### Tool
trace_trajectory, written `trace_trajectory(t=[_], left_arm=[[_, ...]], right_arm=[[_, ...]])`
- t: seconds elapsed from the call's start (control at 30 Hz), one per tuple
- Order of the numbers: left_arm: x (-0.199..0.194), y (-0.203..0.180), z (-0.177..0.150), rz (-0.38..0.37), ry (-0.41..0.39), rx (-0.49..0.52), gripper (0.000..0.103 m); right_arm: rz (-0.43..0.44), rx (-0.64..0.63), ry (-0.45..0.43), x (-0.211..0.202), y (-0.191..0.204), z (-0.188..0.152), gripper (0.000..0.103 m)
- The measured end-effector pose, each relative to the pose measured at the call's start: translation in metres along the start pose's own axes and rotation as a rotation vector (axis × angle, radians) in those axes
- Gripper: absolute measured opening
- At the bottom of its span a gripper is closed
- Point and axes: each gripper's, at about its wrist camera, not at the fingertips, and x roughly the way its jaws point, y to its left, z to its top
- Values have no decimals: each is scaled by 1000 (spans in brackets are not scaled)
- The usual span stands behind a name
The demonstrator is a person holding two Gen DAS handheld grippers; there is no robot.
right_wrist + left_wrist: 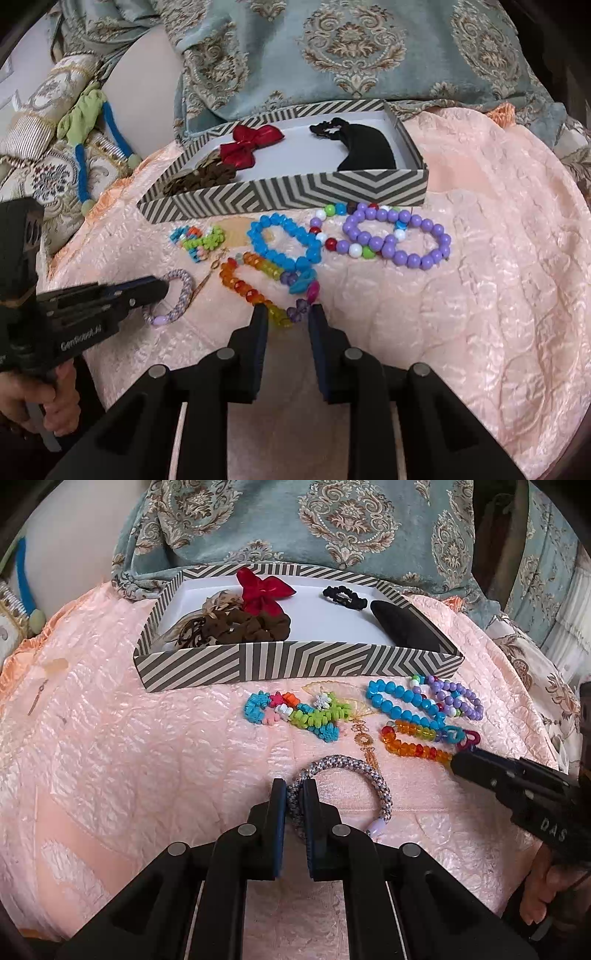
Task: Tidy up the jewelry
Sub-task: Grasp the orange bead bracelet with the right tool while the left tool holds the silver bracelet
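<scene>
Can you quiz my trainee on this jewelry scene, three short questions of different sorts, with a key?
1. True or false: the left gripper is shut on the braided bracelet.
2. Which lies in the striped box? A red bow B blue bracelet C purple bracelet
3. Fill in: the right gripper straddles the end of the ____ bracelet.

Key: 1 true; 2 A; 3 orange

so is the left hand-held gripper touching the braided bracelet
Touching. The left wrist view shows the left hand-held gripper shut on the braided bracelet, the cord pinched between both pads.
</scene>
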Motion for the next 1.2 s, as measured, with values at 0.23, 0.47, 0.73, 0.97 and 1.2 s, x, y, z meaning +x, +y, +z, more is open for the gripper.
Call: trace_trajectory(t=[0.23,0.47,0.73,0.97,1.2], left_arm=[[0,-4,-1,22,-9,21,0],[0,-4,-1,23,-10,20,0],[0,-4,-1,25,-10,22,0],[0,-1,-2,3,-20,-1,0],[0,-7,-5,15,-52,26,0]], right_arm=[[51,132,-30,8,-18,5,23],[137,311,-73,9,-41,4,23],[-42,88,-48,16,-10,10,18],[-93,-1,-47,5,1,2,11],[-111,-22,-49,1,3,-5,11]])
